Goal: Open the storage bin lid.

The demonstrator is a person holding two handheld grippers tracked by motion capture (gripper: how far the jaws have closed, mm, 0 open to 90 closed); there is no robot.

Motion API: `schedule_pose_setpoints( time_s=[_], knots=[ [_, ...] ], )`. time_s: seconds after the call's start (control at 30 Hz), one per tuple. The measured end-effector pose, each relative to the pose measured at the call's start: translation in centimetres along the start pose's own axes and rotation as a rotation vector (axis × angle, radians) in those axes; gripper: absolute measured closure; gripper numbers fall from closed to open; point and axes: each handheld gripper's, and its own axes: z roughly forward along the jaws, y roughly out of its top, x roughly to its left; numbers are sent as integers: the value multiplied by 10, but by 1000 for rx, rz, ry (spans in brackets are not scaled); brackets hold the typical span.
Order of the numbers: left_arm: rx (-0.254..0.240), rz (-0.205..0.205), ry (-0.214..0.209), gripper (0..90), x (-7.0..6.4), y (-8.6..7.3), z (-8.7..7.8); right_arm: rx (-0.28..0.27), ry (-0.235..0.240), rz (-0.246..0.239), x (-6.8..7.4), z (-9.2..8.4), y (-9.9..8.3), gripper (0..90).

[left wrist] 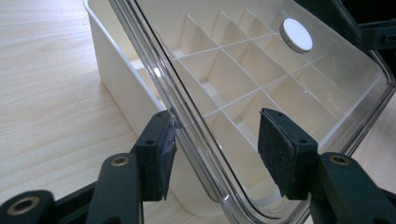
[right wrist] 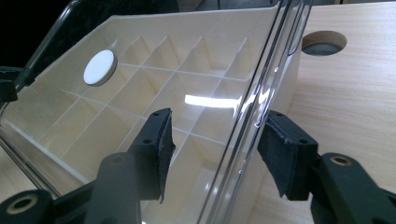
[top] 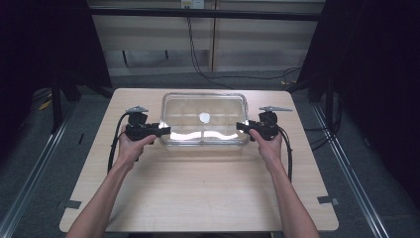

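A divided storage box (top: 204, 141) w/ a clear lid (top: 204, 115) sits at the far middle of the counter (top: 198, 198). A person's two hands hold grippers at the box's short ends: left gripper (top: 163, 131) at its left end, right gripper (top: 241, 125) at its right. In both gripper views the lid's edge runs between the jaws; they stand apart around it, pads near but not clearly pressing, so no firm grip yet. A white round disc (left wrist: 296, 34) sits on the lid's middle. Judging by this, approach is done; clamping and lifting the lid off the box remain.
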Motion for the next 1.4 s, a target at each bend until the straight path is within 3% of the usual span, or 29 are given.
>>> schedule_pose_setpoints(
  time_s=[0.47,0.83,0.97,1.03,1.4],
  knots=[
    [5,16,-4,521,-4,-2,-6,-20,70,51,-7,-14,-6,582],
    [-3,25,-11,571,-6,-3,-10,-31,96,74,-7,-25,-6,663],
    [-7,18,-29,595,-9,-5,-11,-31,102,68,-5,-29,-7,710],
    [-4,35,-35,612,-11,-5,-13,-37,102,68,-4,-31,-8,728],
    [-9,32,-25,641,-13,-7,-17,-65,141,66,0,-42,-7,758]
  ],
)
